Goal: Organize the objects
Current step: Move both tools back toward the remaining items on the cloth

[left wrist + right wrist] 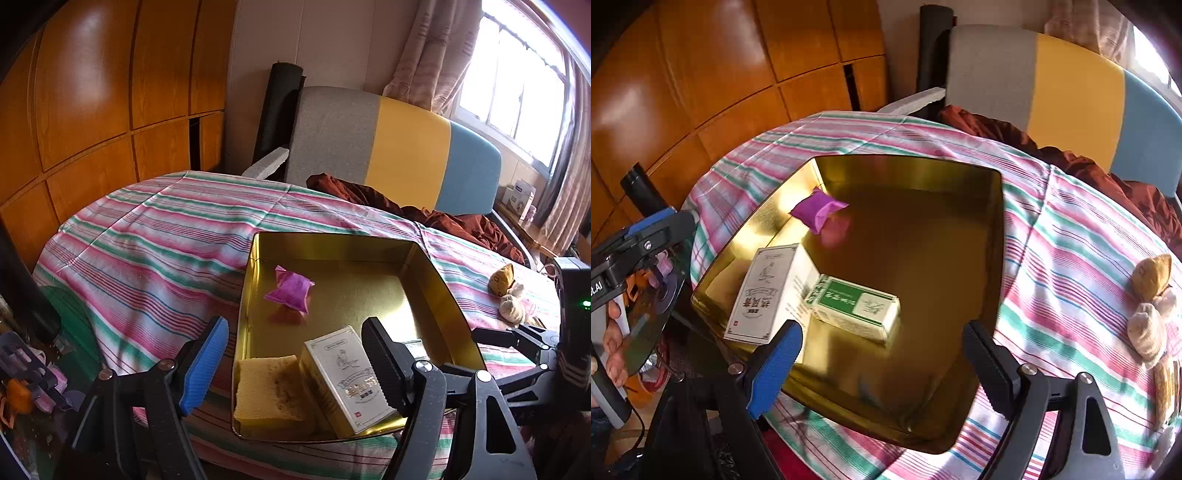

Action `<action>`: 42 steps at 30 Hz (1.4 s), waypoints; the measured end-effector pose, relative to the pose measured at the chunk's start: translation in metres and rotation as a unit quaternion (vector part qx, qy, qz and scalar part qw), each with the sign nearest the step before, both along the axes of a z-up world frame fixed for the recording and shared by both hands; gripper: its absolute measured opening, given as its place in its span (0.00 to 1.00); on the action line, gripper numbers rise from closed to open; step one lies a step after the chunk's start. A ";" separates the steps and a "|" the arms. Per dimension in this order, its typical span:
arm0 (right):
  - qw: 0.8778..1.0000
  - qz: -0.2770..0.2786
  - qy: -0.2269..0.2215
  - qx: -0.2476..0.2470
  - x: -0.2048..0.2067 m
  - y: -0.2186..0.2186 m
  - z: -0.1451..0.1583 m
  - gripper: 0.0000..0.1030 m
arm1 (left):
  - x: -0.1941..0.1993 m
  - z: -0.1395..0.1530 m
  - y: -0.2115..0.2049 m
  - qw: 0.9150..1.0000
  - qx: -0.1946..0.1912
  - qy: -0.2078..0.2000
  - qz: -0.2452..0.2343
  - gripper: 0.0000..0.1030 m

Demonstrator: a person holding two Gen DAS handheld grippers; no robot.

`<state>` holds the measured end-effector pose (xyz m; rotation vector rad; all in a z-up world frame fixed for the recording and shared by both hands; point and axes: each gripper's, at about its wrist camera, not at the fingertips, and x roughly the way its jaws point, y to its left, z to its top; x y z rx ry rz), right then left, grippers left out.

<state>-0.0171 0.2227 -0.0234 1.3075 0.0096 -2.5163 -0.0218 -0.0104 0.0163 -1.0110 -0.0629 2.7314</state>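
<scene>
An open gold tin (369, 295) (923, 240) lies on the striped tablecloth (147, 240). It holds a purple packet (291, 291) (816, 212), a yellow sponge (269, 391), a white box (343, 380) (768, 291) and a green-and-white box (857, 306). My left gripper (291, 365) stands open over the tin's near end, above the sponge and white box, its pads pressing on neither. My right gripper (882, 369) is open at the tin's near edge with nothing between its fingers. The sponge is hidden in the right wrist view.
Small tan and beige lumps (506, 291) (1148, 306) lie on the cloth right of the tin. A grey, yellow and blue chair back (388, 147) and a rust-brown cloth (443, 214) stand behind. Wooden cabinets (92, 92) line the left; clutter (29, 369) sits below the table edge.
</scene>
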 end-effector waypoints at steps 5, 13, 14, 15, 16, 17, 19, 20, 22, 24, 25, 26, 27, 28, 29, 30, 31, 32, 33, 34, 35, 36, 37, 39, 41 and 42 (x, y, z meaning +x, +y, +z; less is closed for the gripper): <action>0.999 -0.033 0.002 0.002 0.003 0.026 0.003 0.87 | 0.003 0.007 0.014 1.000 -0.001 0.007 -0.024 0.73; 0.994 -0.106 -0.003 0.015 0.020 0.089 0.006 0.87 | 0.001 0.014 0.056 0.996 -0.002 0.007 -0.085 0.76; 0.993 -0.118 -0.005 0.018 0.022 0.099 0.006 0.87 | 0.001 0.015 0.063 0.996 0.000 0.007 -0.094 0.76; 0.991 -0.131 -0.007 0.020 0.023 0.109 0.006 0.87 | 0.001 0.015 0.070 0.995 -0.001 0.007 -0.103 0.76; 0.989 -0.144 -0.009 0.020 0.026 0.118 0.006 0.87 | 0.001 0.016 0.077 0.994 -0.003 0.006 -0.111 0.76; 0.987 -0.158 -0.011 0.019 0.028 0.130 0.006 0.87 | 0.002 0.016 0.084 0.993 -0.004 0.006 -0.120 0.76; 0.982 -0.185 -0.016 0.017 0.034 0.153 0.007 0.87 | 0.003 0.017 0.098 0.990 -0.006 0.004 -0.138 0.77; 0.979 -0.201 -0.018 0.018 0.037 0.165 0.007 0.87 | 0.003 0.017 0.104 0.989 -0.008 0.004 -0.145 0.77; 0.972 -0.232 -0.020 0.017 0.045 0.190 0.009 0.87 | 0.004 0.018 0.118 0.987 -0.009 0.003 -0.162 0.77; 0.965 -0.262 -0.024 0.018 0.051 0.215 0.010 0.87 | 0.004 0.018 0.132 0.984 -0.013 0.000 -0.180 0.77; 0.959 -0.280 -0.026 0.023 0.055 0.228 0.011 0.87 | 0.004 0.017 0.140 0.982 -0.014 -0.002 -0.190 0.77; 0.954 -0.297 -0.027 0.027 0.059 0.241 0.013 0.87 | 0.005 0.018 0.148 0.980 -0.015 -0.003 -0.200 0.77; 0.949 -0.313 -0.028 0.029 0.063 0.254 0.014 0.87 | 0.006 0.018 0.157 0.977 -0.017 -0.003 -0.211 0.77; 0.943 -0.331 -0.028 0.028 0.067 0.268 0.015 0.87 | 0.007 0.019 0.164 0.975 -0.019 -0.003 -0.220 0.77; 0.935 -0.352 -0.028 0.023 0.072 0.283 0.017 0.87 | 0.008 0.020 0.173 0.973 -0.020 -0.003 -0.230 0.77; 0.927 -0.374 -0.029 0.009 0.077 0.299 0.019 0.87 | 0.009 0.020 0.182 0.971 -0.020 -0.003 -0.240 0.77; 0.919 -0.393 -0.028 -0.013 0.082 0.314 0.020 0.87 | 0.010 0.020 0.193 0.968 -0.022 -0.003 -0.251 0.78; 0.910 -0.413 -0.025 -0.034 0.087 0.328 0.020 0.87 | 0.011 0.019 0.203 0.965 -0.025 -0.004 -0.262 0.78; 0.901 -0.431 -0.025 -0.050 0.092 0.339 0.019 0.87 | 0.012 0.018 0.214 0.962 -0.029 -0.004 -0.272 0.79; 0.894 -0.441 -0.023 -0.070 0.096 0.348 0.018 0.88 | 0.011 0.017 0.226 0.959 -0.032 -0.007 -0.281 0.79; 0.886 -0.451 -0.023 -0.101 0.101 0.358 0.014 0.88 | 0.011 0.015 0.237 0.957 -0.035 -0.012 -0.288 0.79; 0.879 -0.458 -0.023 -0.131 0.104 0.364 0.010 0.89 | 0.010 0.012 0.248 0.954 -0.038 -0.017 -0.296 0.79; 0.870 -0.465 -0.027 -0.161 0.107 0.371 0.003 0.89 | 0.010 0.010 0.259 0.952 -0.040 -0.021 -0.303 0.79; 0.858 -0.481 -0.020 -0.178 0.112 0.375 0.002 0.89 | 0.009 0.006 0.279 0.947 -0.047 -0.022 -0.316 0.79; 0.855 -0.481 0.001 -0.193 0.118 0.376 0.005 0.89 | 0.006 -0.002 0.299 0.944 -0.057 -0.024 -0.325 0.79; 0.855 -0.480 0.001 -0.198 0.118 0.376 0.004 0.89 | 0.004 -0.005 0.309 0.942 -0.057 -0.029 -0.331 0.79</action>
